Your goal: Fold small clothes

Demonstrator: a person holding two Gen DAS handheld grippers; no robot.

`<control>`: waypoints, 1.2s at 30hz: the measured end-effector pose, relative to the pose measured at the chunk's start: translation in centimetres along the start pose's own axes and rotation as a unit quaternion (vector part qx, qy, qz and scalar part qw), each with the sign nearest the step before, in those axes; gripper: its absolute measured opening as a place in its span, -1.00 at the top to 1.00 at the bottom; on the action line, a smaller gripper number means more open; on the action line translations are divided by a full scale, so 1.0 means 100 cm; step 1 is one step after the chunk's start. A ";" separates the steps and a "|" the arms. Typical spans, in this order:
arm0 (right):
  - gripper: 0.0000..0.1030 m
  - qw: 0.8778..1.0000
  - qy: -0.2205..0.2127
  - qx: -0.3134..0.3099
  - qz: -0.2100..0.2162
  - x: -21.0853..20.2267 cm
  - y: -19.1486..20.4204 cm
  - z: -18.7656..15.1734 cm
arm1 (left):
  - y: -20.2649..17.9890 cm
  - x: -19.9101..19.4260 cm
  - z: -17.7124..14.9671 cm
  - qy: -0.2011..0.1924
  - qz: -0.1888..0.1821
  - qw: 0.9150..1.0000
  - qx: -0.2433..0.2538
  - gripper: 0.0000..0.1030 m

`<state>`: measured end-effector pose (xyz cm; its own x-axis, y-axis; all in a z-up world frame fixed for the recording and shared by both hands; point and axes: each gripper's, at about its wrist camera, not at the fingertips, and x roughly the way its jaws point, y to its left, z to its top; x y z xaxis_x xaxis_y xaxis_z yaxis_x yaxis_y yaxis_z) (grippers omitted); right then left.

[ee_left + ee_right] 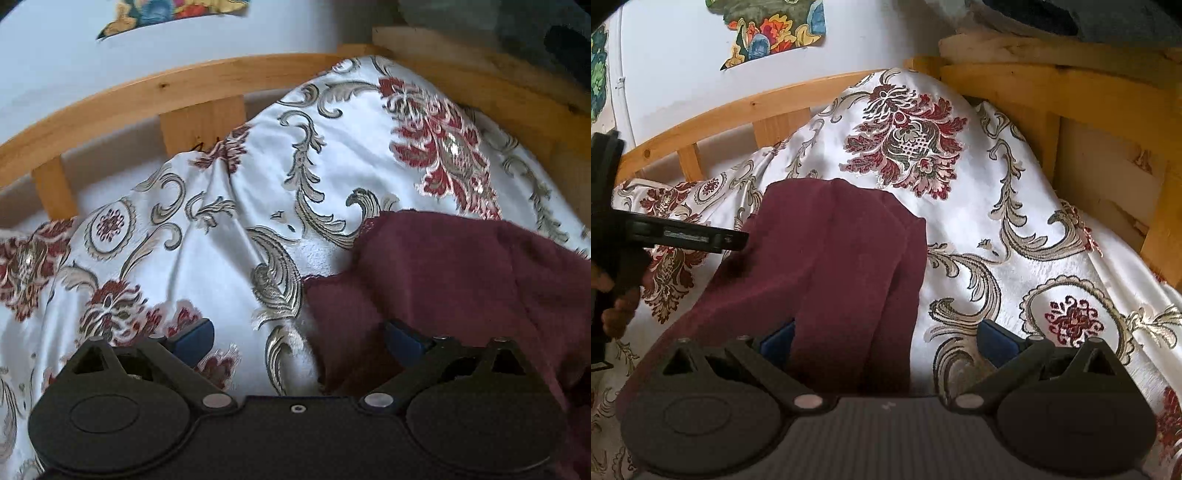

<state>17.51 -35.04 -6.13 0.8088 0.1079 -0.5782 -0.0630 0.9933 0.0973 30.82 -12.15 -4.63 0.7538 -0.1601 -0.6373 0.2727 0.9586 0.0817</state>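
Maroon garment [846, 266] lying rumpled, partly doubled, on the patterned bedspread [1015, 236]. Right gripper [886, 341] fingers spread wide, straddling its near edge, pinching nothing. Left gripper [297, 338] fingers spread too, beside the cloth. Likely trouble: slick satin letting layers slide, fold skewing.

Maroon garment [842, 266] lies on patterned white bedspread [1015, 206], folded lengthwise, far end rounded, near end running under camera. Right gripper [886, 341] above garment's near part, jaws spread wide; left blue pad at garment's left edge, right blue pad [997, 341] over bare bedspread right of garment, not pressing cloth. Left gripper [683, 236] comes in from left, tip at garment's left edge; fingers of hand [613, 295] visible on its handle. Wooden bed frame [1052, 92] behind garment; colourful wall sticker [775, 33] above frame.
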 end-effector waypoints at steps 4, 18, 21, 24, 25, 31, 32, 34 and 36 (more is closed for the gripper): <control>-1.00 1.000 0.000 0.002 0.002 0.000 -0.001 0.000 | -0.006 0.010 0.003 0.009 0.003 1.000 0.006 -0.77; -1.00 1.000 0.001 0.003 0.003 -0.002 -0.003 -0.001 | 0.009 0.011 -0.001 0.003 0.049 0.999 0.011 -0.07; -1.00 1.000 0.001 0.001 0.003 -0.001 -0.004 -0.001 | 0.018 0.013 -0.005 0.009 0.054 0.999 0.002 -0.05; -1.00 1.000 0.002 0.001 0.004 -0.001 -0.004 -0.001 | 0.019 0.007 -0.006 0.004 0.053 0.999 -0.005 -0.16; -1.00 1.000 0.002 0.000 0.004 -0.002 -0.004 -0.001 | 0.019 0.003 -0.007 0.004 0.054 0.998 -0.011 -0.26; -1.00 0.999 -0.009 -0.037 0.019 -0.015 0.002 0.004 | 0.014 -0.039 -0.022 -0.023 0.021 0.998 -0.047 -0.70; -1.00 0.998 -0.009 -0.057 0.030 -0.019 0.003 0.005 | 0.011 -0.046 -0.026 -0.026 0.020 0.998 -0.049 -0.73; -1.00 0.995 -0.008 -0.086 0.048 -0.025 0.008 0.005 | 0.008 -0.062 -0.035 -0.027 0.011 0.998 -0.056 -0.86; -1.00 0.992 -0.012 -0.104 0.065 -0.030 0.013 0.005 | 0.005 -0.075 -0.045 -0.025 -0.001 0.997 -0.067 -0.92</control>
<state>15.27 -34.10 -3.85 0.7997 0.2376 -0.5514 -0.2852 0.9585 -0.0005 22.65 -9.43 -3.28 0.7830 -0.1705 -0.5982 0.1942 0.9806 -0.0252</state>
